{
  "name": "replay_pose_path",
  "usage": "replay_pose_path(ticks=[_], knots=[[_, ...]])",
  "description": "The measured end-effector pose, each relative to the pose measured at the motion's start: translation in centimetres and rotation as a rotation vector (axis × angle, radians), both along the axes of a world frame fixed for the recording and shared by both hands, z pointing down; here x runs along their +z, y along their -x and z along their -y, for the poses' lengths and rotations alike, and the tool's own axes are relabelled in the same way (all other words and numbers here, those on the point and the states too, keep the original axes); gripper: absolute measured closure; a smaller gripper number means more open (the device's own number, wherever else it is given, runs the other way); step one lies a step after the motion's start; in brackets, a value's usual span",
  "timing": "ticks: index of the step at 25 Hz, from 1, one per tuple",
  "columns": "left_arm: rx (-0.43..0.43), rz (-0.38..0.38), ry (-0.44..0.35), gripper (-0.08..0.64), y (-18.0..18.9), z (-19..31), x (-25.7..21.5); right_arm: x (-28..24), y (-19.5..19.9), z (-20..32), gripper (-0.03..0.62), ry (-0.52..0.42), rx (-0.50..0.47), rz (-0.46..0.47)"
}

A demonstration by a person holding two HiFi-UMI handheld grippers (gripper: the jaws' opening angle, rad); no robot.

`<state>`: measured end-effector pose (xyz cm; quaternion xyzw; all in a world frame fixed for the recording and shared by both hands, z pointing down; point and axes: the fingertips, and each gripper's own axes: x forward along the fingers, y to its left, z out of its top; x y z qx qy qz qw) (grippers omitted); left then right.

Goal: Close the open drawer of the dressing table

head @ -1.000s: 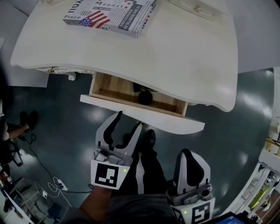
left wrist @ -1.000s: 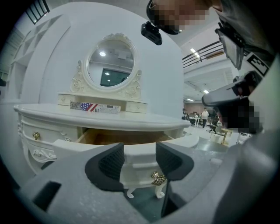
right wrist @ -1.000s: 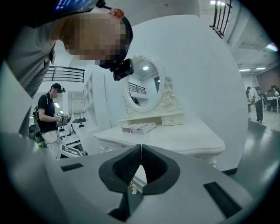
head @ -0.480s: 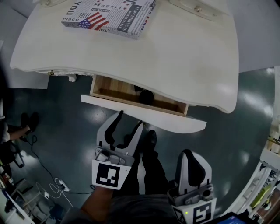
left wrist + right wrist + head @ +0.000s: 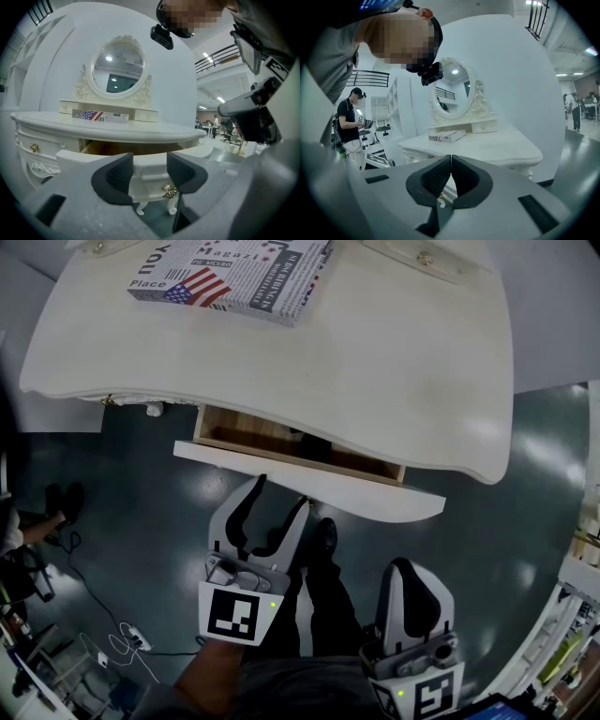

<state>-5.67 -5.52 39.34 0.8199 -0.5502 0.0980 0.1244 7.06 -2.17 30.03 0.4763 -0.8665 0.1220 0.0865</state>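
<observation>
The white dressing table (image 5: 394,362) fills the top of the head view. Its drawer stands pulled out, a strip of wooden interior (image 5: 246,431) showing behind the white drawer front (image 5: 375,495). My left gripper (image 5: 279,495) is open, its tips right at the drawer front; whether they touch it I cannot tell. In the left gripper view the drawer front (image 5: 150,164) and its gold handle (image 5: 169,191) show between the spread jaws of the left gripper (image 5: 150,172). My right gripper (image 5: 401,570) hangs lower right, shut on nothing, and the right gripper (image 5: 451,161) points toward the table (image 5: 497,147).
A newspaper-print box (image 5: 234,273) lies on the tabletop. An oval mirror (image 5: 117,70) stands at the table's back. The holder's dark legs and shoe (image 5: 322,538) are below the drawer. Cables (image 5: 117,634) lie on the floor at left. Another person (image 5: 348,123) stands far left.
Less of the drawer's wooden interior shows now, and the dark object inside has slipped under the tabletop's edge. Both grippers have stayed almost where they were.
</observation>
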Motion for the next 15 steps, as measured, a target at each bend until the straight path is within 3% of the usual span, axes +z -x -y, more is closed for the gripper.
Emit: replay_pose_path(ticks=[15], knots=[[0.005,-0.008,-0.005,0.327,0.1,1.4,0.1,1.5,-0.4,1.3,0.578,0.033,0.043,-0.004]])
